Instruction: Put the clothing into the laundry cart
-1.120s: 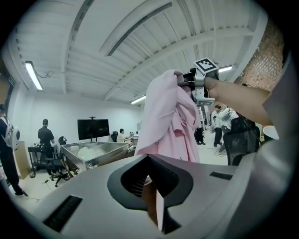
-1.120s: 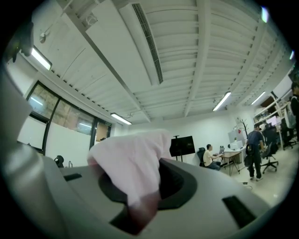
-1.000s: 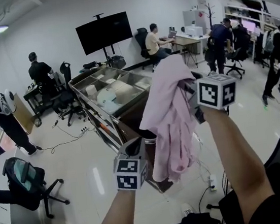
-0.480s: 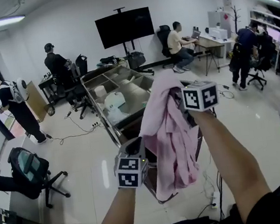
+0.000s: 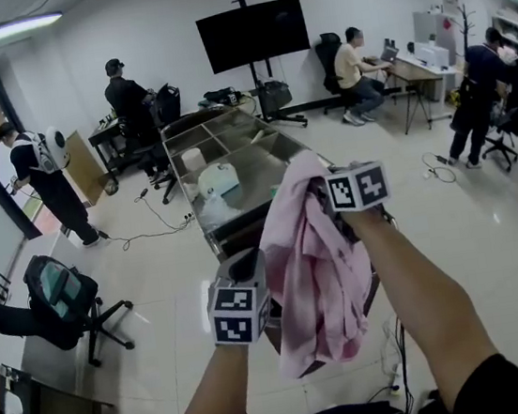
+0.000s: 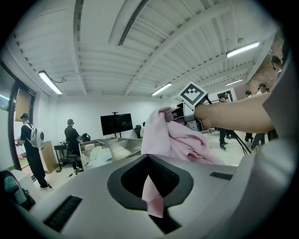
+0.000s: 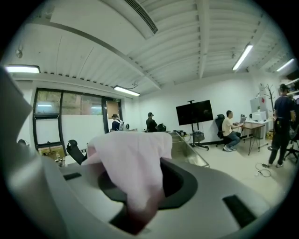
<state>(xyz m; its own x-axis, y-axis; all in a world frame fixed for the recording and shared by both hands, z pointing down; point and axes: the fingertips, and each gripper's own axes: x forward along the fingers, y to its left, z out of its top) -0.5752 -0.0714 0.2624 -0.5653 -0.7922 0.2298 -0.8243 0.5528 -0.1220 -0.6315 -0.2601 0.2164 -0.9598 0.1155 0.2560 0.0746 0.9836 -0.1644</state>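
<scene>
1. Your right forearm (image 5: 422, 308) comes up bare from the lower right corner of the head view toward the centre. It carries the right gripper (image 5: 332, 203) well above the other one, with its marker cube facing the camera.
2. The right jaws are nearly together and pinched on a bunched fold of the pink garment (image 5: 313, 260). In the right gripper view the cloth fills the notch and drapes over the gripper's nose.
3. Your left forearm (image 5: 209, 402) rises from the bottom edge, left of centre, and is also bare. The left gripper (image 5: 246, 267) sits at lower centre and points up the frame toward the cart.
4. The left jaws are closed on a narrow strip of the same garment. In the left gripper view that strip hangs down through the notch.
5. The garment is held up in the air between both grippers. It hangs from the right one in a long fold down the centre of the frame, in front of the near end of the laundry cart (image 5: 185, 187).
6. The cart is a metal one split into compartments and runs from the centre to the upper centre of the frame. White items (image 5: 219, 178) lie in it.
</scene>
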